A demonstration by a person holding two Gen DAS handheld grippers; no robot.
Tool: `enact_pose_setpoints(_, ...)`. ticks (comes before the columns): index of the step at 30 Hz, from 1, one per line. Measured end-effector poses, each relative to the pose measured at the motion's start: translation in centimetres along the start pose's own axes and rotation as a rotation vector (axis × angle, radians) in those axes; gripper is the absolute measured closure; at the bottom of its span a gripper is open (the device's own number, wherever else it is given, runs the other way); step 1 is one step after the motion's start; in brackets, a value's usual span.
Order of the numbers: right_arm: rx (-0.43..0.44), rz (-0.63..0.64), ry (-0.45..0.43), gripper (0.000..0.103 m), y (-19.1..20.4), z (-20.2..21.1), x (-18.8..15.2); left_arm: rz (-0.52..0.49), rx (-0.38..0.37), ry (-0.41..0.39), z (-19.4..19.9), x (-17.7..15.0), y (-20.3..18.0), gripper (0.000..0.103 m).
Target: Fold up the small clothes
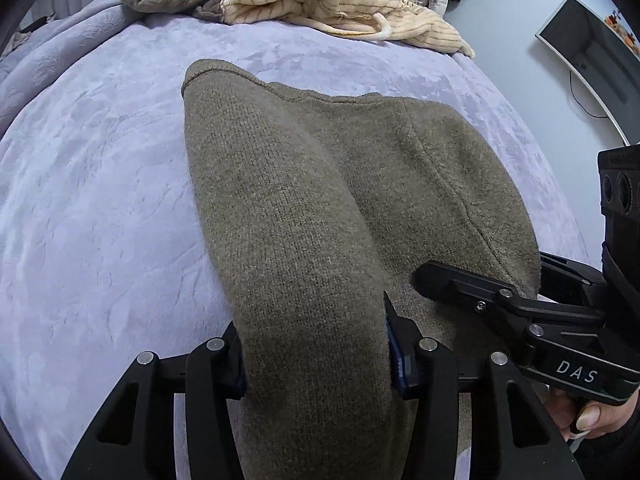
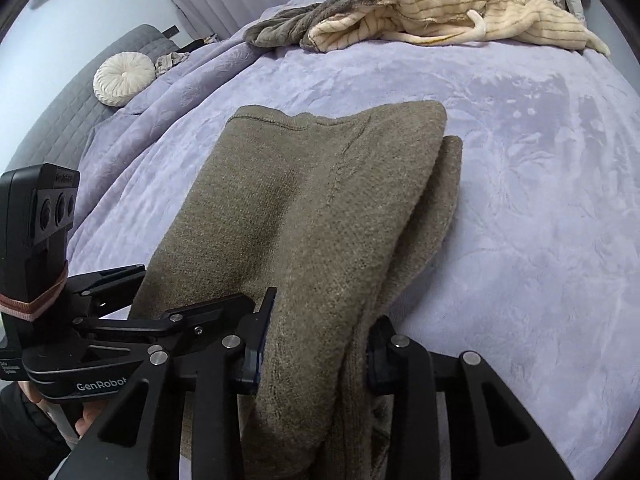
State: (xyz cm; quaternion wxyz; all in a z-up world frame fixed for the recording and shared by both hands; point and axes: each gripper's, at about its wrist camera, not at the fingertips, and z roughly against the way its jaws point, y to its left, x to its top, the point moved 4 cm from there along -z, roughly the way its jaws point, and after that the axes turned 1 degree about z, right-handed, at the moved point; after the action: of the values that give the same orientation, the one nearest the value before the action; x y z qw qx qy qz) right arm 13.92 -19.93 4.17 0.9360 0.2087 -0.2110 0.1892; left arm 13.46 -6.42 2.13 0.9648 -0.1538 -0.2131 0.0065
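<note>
An olive-brown knit garment point(image 1: 300, 200) lies folded lengthwise on a lavender bed cover point(image 1: 100, 200), its near end lifted off the cover. My left gripper point(image 1: 316, 344) is shut on the near left part of that end, fabric bunched between its pads. My right gripper point(image 2: 316, 340) is shut on the near right part of the same garment point(image 2: 300, 200), where two layers show. Each gripper appears in the other's view, the right gripper point(image 1: 480, 268) at right and the left gripper point(image 2: 192, 284) at left, side by side.
A heap of cream striped and grey plush clothes point(image 2: 440, 12) lies at the far edge of the bed cover point(image 2: 540, 220). A round white cushion point(image 2: 124, 78) rests on a grey sofa point(image 2: 72, 120) far left. A dark screen point(image 1: 592, 64) stands by the wall at right.
</note>
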Motion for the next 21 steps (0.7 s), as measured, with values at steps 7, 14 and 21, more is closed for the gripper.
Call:
enact_pose_setpoints(7,-0.014,0.017,-0.012,0.066,1.3,1.5,-0.2,0.000,0.012,0.001,1.7,-0.5,-0.2,0.051)
enact_pose_setpoints(14,-0.013,0.022,-0.019,0.066,3.4,3.2,-1.3,-0.017,0.023,0.001,4.1,-1.9,-0.5,0.051)
enact_pose_setpoints(21,-0.009,0.042,-0.033,0.066,6.0,4.4,-3.1,-0.025,0.049,-0.010,6.5,-4.0,-0.2,0.051)
